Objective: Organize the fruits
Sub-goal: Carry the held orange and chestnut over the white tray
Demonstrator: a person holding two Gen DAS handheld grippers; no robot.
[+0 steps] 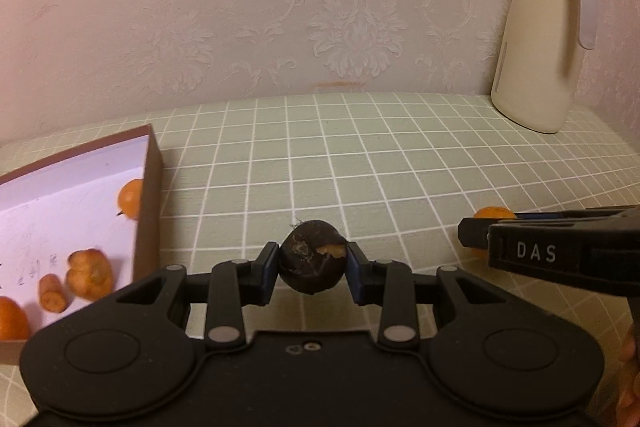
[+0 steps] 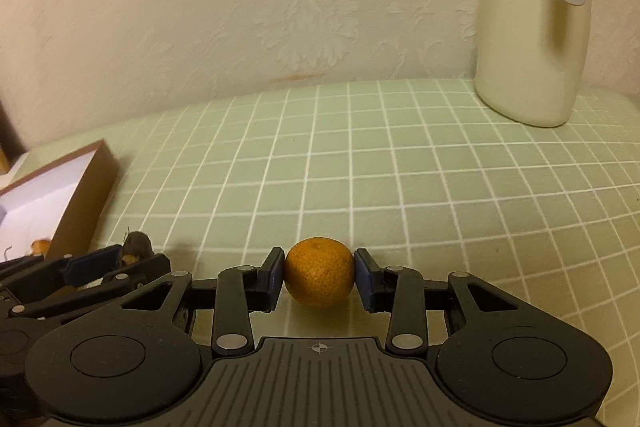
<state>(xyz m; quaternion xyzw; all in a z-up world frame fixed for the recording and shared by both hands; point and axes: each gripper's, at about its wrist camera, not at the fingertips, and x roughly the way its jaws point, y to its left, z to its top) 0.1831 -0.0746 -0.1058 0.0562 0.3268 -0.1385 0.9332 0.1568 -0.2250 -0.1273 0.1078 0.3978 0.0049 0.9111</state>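
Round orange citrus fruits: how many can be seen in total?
3: one in the right gripper, two in the box at its right wall and near corner. Others may be hidden.

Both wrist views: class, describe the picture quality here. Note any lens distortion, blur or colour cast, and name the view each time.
Left wrist view: fisheye bends the checked tablecloth lines and darkens the corners; the box and its contents are blurred; lighting warm and dim. Right wrist view: same curved grid, the orange sharp, the jug soft.

Checked tablecloth (image 1: 360, 167) under box (image 1: 150, 195), jug (image 1: 536, 39)
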